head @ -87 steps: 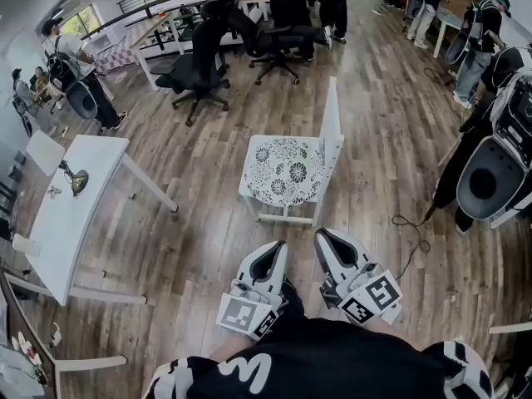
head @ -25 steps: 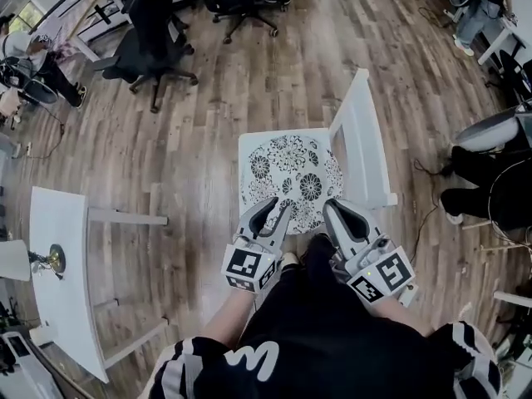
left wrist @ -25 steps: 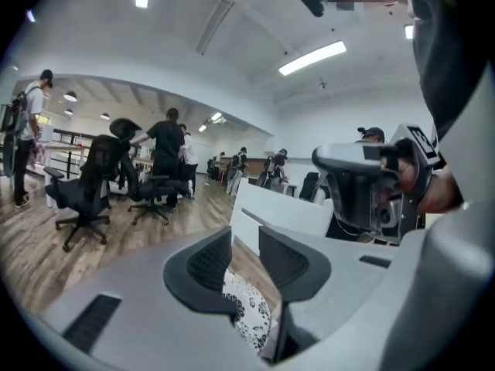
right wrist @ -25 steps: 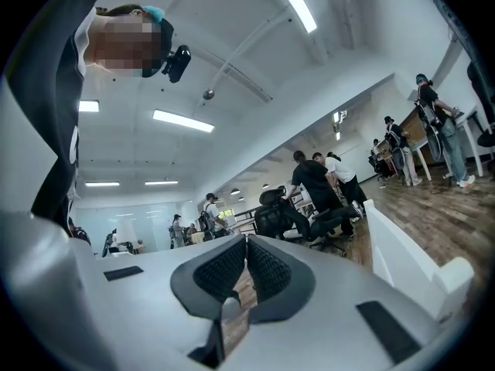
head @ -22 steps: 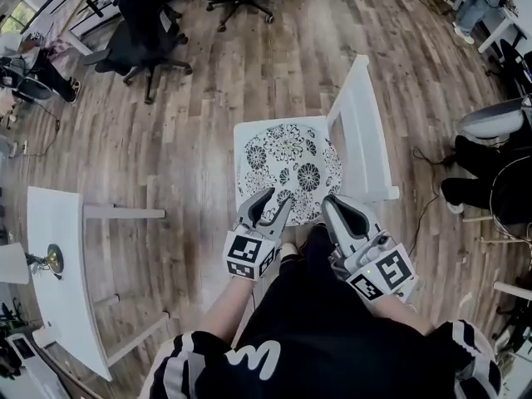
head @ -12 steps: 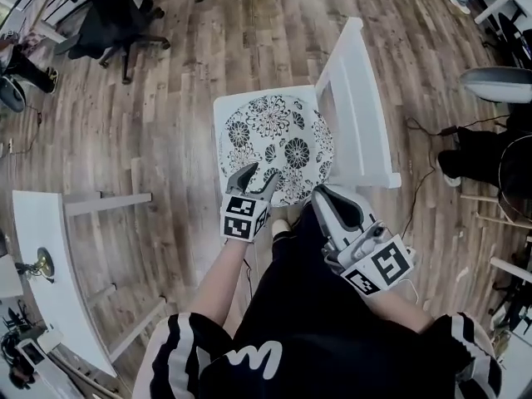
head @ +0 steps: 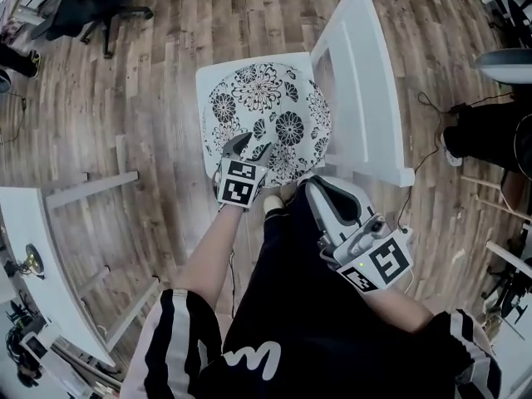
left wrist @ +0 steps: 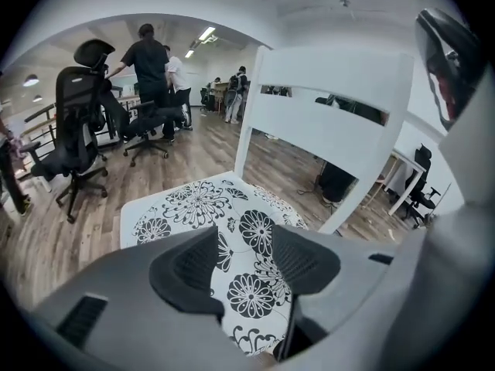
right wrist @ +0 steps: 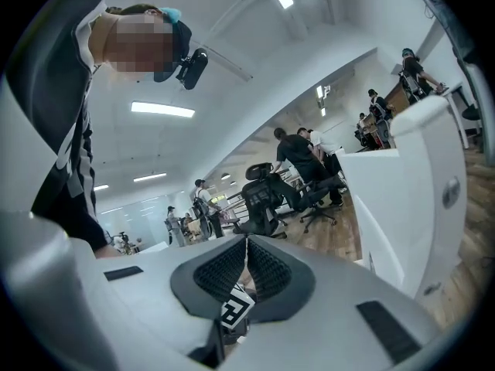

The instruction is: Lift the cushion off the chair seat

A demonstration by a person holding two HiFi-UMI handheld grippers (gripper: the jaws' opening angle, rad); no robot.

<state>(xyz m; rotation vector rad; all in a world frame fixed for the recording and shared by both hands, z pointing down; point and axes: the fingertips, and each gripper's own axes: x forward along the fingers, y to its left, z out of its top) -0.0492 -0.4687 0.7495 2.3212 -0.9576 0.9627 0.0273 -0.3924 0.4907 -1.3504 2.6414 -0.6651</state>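
Note:
A round white cushion (head: pixel 268 106) with black flower print lies on the seat of a white wooden chair (head: pixel 366 90). My left gripper (head: pixel 248 149) hangs over the cushion's near edge, pointing down at it. Its jaws have just been opening and stand open with nothing between them. In the left gripper view the cushion (left wrist: pixel 203 205) shows past the open left gripper (left wrist: pixel 244 257), with the chair back (left wrist: pixel 332 114) behind. My right gripper (head: pixel 318 194) is held near my body beside the chair's near corner, apart from the cushion. The right gripper (right wrist: pixel 247 247) is shut and holds nothing.
Black office chairs (head: pixel 83 7) stand on the wood floor at the far left. A white table (head: pixel 33 248) runs along the left edge. A cable (head: pixel 428 106) and a dark-clothed person (head: pixel 499 131) lie right of the chair. People (left wrist: pixel 151 60) stand far behind.
My left gripper has dropped toward the cushion's near edge and its jaws have spread. The right gripper has sunk a little. The view has closed in over the chair.

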